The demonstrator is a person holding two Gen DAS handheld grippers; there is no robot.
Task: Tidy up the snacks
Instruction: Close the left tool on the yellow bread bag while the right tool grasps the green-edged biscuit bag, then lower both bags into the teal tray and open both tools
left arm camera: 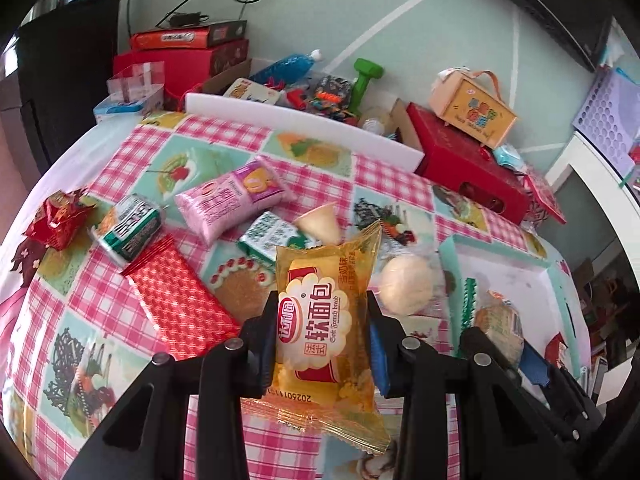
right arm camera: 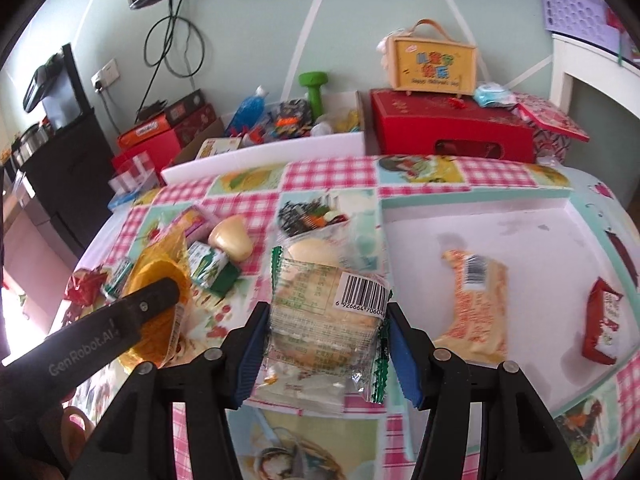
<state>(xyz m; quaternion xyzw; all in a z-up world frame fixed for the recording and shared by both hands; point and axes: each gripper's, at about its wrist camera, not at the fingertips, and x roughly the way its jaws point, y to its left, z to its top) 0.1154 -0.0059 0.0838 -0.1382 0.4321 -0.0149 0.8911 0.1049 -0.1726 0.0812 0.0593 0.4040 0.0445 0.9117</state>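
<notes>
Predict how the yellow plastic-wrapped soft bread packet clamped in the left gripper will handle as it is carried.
The yellow plastic-wrapped soft bread packet probably feels light and squashy: the left gripper fingers pinch its sides. Its crinkled film ends stick out unsupported, so they will likely flop. The glossy wrapper may be slippery, so a loose grip could let it slide.

the left wrist view looks forward and steeply down along its own fingers from close above the checked tablecloth (left arm camera: 132,168), toward the red box (left arm camera: 468,168) at the far wall, which sits up and right of centre. the right wrist view faces the same way from just as near, with the red box (right arm camera: 452,128) almost straight ahead and the white tray (right arm camera: 520,232) before it. both views share the red box, the green dumbbell (left arm camera: 362,80) left of it, and the cloth in front of it.
</notes>
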